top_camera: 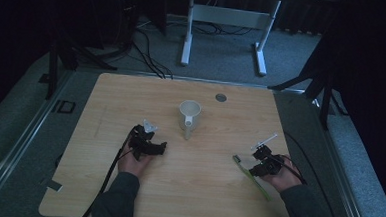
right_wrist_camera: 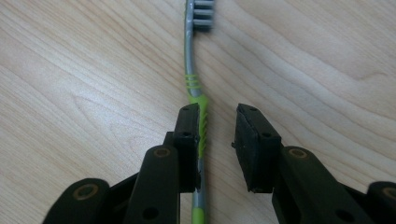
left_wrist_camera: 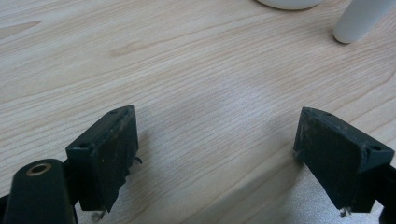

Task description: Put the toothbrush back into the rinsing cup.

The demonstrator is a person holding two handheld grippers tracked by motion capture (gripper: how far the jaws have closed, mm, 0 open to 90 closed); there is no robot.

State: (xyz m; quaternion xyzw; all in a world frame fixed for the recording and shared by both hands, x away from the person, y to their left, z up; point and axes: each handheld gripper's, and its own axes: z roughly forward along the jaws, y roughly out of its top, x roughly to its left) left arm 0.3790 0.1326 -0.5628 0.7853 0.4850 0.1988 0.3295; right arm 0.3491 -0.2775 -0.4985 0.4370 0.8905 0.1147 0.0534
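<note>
Toothbrush (right_wrist_camera: 196,88) lies between the right tool's (right_wrist_camera: 219,135) spread jaws but touching one, so closing could nudge it aside; left tool (left_wrist_camera: 215,154) spread, empty.

- Table (top_camera: 131,100): light wood-grain top, rounded corners, standing on grey carpet.
- White cup (top_camera: 189,112): upright near the table's centre, slightly toward the far edge, its handle pointing toward the person's side.
- Toothbrush (top_camera: 250,175): grey and green, lying flat on the right part of the top, bristle head toward the centre, handle running toward the near right corner.
- Small grey round disc (top_camera: 221,97): set in the top near the far edge, beyond the cup.
</note>
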